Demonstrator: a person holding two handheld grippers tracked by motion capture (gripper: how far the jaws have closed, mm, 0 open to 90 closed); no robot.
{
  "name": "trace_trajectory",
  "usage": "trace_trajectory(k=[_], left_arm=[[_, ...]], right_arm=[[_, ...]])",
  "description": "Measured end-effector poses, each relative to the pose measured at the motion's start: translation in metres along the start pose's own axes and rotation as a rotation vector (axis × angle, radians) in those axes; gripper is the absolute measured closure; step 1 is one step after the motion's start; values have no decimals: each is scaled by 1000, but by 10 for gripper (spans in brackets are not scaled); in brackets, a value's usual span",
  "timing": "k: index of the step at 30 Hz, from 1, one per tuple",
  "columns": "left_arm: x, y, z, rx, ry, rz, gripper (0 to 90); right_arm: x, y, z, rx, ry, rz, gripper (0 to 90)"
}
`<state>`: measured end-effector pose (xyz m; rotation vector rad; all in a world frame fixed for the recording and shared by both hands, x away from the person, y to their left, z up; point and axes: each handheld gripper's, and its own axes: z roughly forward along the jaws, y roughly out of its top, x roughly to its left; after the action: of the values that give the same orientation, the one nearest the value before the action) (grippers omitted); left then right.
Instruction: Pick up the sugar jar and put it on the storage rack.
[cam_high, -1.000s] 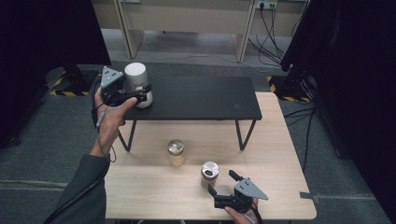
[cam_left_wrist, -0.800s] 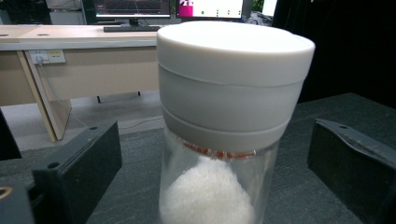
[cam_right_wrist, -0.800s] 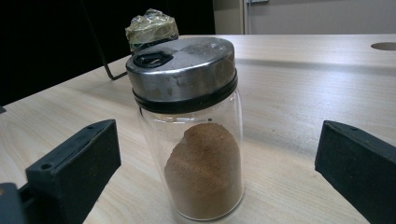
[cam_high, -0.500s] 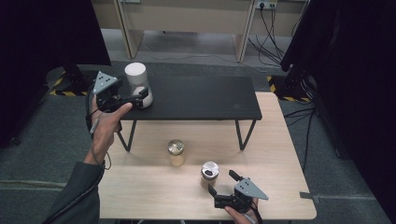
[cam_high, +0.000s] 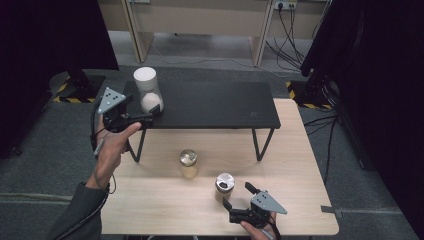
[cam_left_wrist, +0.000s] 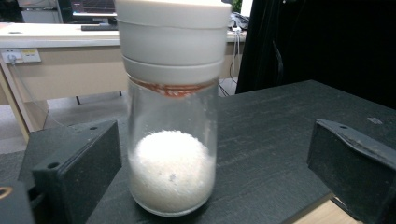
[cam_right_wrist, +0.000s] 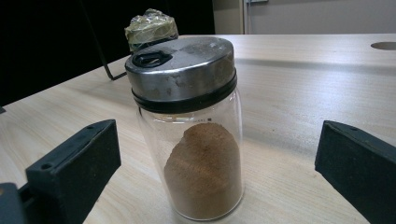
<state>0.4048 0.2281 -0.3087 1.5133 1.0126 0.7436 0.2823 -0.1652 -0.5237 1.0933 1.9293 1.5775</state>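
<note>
Standing upright on the black shelf (cam_high: 215, 102), near its left end, the white-lidded jar (cam_high: 146, 90) holds a heap of white grains and looks already set down. The left gripper (cam_high: 152, 112) has just been opening; its jaws stand spread on either side of the jar (cam_left_wrist: 172, 140), not pressing it. A good finish, by my judgement, is to draw the gripper straight back from the jar, level, so neither jaw clips the glass and tips it off the shelf edge. Below the shelf, on the wooden table (cam_high: 300, 150), the brown-powder jar (cam_right_wrist: 189, 135) sits between the spread jaws of the right gripper (cam_high: 237, 197), untouched. A gold-topped jar (cam_high: 188, 162) stands nearer the shelf.
</note>
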Motion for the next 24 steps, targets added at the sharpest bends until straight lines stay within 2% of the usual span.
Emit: trace_trajectory(k=[24], left_arm=[[-14,-26,-23,-38,-58,7,25]], right_arm=[[0,0,0,-1,0,3,3]])
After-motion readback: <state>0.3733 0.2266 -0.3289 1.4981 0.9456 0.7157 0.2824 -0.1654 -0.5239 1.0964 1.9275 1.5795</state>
